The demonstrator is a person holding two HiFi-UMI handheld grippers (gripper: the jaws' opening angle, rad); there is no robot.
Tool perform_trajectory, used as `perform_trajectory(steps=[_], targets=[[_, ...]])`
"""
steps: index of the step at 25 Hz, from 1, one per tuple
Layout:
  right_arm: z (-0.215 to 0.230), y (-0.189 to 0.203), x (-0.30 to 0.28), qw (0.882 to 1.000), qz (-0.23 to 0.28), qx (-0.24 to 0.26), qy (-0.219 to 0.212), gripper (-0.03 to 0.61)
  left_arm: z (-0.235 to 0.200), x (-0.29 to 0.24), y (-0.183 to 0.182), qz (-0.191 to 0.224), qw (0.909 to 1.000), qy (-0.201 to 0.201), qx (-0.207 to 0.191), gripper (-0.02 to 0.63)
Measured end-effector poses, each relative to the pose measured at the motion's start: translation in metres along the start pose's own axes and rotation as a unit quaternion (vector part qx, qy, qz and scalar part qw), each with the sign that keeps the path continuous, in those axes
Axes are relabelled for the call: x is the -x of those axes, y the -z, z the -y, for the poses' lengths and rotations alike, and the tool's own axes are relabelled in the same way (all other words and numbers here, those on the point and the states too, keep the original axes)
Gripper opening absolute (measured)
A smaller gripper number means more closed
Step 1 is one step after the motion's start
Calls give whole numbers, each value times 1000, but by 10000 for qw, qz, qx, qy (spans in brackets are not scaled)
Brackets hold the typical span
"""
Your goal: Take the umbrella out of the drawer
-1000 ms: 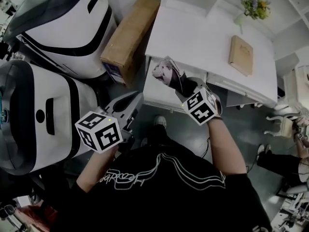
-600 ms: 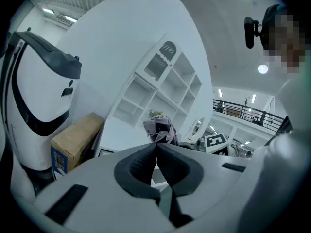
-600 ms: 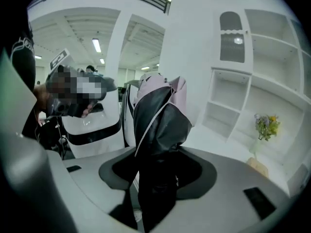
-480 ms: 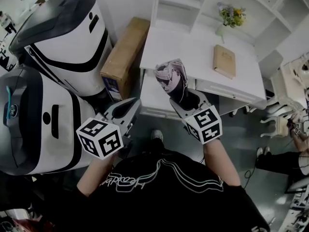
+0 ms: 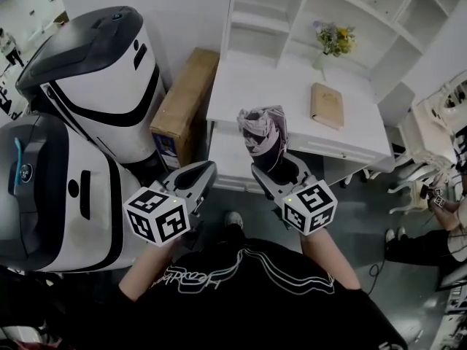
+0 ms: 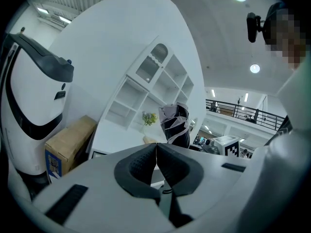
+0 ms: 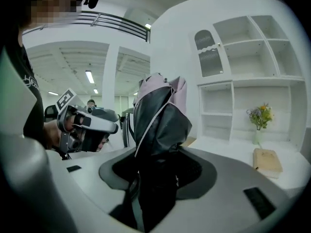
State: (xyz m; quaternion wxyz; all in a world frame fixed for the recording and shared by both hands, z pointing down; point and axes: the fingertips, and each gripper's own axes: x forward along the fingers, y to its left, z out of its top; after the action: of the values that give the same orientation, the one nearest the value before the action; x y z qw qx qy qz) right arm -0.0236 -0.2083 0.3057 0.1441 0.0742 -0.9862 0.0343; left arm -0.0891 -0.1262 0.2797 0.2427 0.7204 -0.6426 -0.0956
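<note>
The folded umbrella (image 5: 264, 138), black with pale pink-grey cloth, stands nearly upright in my right gripper (image 5: 273, 168), which is shut on its lower end. It is held in the air in front of the white desk (image 5: 284, 86), above the pulled-out white drawer (image 5: 226, 159). In the right gripper view the umbrella (image 7: 158, 115) fills the space between the jaws of that gripper (image 7: 155, 174). My left gripper (image 5: 198, 175) hangs just left of it, shut and empty. The left gripper view shows its pads (image 6: 141, 161) pressed together and the umbrella (image 6: 175, 125) beyond them.
A tan book (image 5: 326, 106) and a vase of flowers (image 5: 332, 41) sit on the desk, under white shelves (image 5: 255, 13). A cardboard box (image 5: 182, 104) leans left of the desk. Two big white-and-black machines (image 5: 95, 71) fill the left. White chairs (image 5: 416, 173) and another person (image 5: 452, 224) are at the right.
The right gripper has turned the umbrella more upright and drawn it back from the desk. The left gripper stays shut and now sits closer to the right one. The head view has tilted up.
</note>
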Motion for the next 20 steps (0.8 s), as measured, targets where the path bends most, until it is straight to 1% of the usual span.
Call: perform_trajectory(steps=[3,12,20], targets=[[-5,2,-1,9999,49,-132,-35,225,1,-1,1,-16,10000,65,-5,20],[-7,5,-4,9999,32,-30,-97,224,3,-5,2,-57,9999,73,65,20],[-12,15,-5,9997,24,-163,-162,225,-1,-4,9,-95,9999,45,79,20]])
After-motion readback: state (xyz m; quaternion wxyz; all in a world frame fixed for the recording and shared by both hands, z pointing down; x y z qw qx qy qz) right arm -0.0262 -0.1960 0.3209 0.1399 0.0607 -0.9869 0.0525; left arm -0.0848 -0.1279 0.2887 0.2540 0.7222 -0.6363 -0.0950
